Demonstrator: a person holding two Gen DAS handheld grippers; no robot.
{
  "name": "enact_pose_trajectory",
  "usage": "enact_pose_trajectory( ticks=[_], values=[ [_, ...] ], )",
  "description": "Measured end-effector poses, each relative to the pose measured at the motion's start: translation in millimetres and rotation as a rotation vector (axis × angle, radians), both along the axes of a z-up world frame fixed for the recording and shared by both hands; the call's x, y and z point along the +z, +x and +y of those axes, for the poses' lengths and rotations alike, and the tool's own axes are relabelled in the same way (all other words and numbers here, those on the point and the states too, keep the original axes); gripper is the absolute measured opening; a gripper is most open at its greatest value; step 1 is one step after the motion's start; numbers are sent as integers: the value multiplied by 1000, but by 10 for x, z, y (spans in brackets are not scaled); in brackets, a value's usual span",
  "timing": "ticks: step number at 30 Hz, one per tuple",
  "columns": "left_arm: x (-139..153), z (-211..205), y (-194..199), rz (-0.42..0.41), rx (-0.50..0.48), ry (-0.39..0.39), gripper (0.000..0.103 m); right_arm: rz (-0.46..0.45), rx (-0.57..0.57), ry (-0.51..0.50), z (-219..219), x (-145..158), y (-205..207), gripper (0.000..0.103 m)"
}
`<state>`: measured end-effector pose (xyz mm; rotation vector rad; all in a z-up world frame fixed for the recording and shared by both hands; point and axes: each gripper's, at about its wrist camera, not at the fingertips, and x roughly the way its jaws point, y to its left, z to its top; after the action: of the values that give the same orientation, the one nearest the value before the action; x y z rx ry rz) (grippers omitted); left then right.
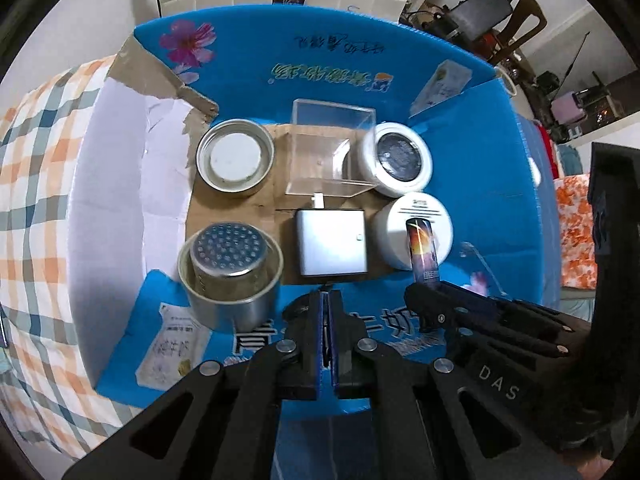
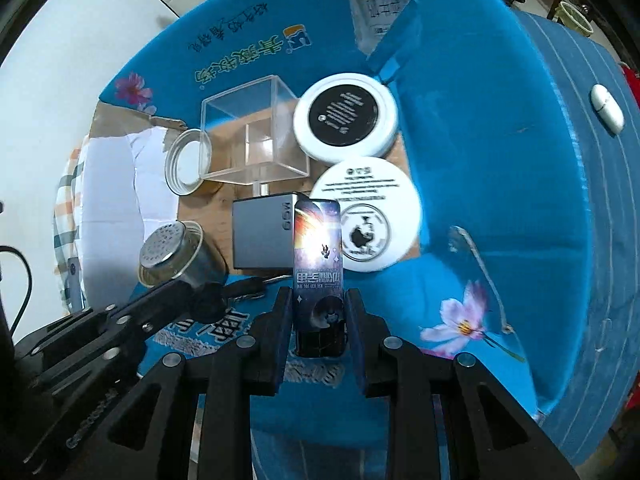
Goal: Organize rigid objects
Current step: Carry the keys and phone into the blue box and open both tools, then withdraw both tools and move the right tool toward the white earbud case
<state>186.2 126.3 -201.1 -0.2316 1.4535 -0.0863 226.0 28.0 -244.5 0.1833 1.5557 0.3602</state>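
Note:
A blue cardboard box [image 1: 500, 152] holds several rigid objects. My right gripper [image 2: 318, 316] is shut on a small dark box with a galaxy print [image 2: 318, 256] and holds it upright over the blue box's near edge; it also shows in the left wrist view [image 1: 422, 252]. My left gripper [image 1: 326, 320] is shut with nothing between its fingers, above the near flap. Inside stand a silver charger [image 1: 332, 242], a clear plastic cube [image 1: 328, 152], two white round jars [image 1: 400, 158] [image 1: 416, 228], a metal lid [image 1: 234, 158] and a metal strainer cup [image 1: 230, 270].
The blue box sits on a checked cloth [image 1: 44, 184]. Its left inner wall is white [image 1: 120, 184]. A white oval object [image 2: 607, 108] lies on the blue box's right flap. Chairs and furniture [image 1: 484, 12] stand behind.

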Motion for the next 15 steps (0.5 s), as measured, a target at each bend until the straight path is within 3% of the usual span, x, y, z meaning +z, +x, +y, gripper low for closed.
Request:
enact_pose_trajectory(
  ticks=[5,11,15],
  values=[
    [-92,87,36,19,-11,35,1,10,2,-1,74,-71,-9,29],
    [52,204,-37,-6,-4,77,3,-9,0,-66,83,-17,-36,29],
    [156,310,-71,-14,10,97,6,-28,-3,-96,58,91,-69,37]
  ],
)
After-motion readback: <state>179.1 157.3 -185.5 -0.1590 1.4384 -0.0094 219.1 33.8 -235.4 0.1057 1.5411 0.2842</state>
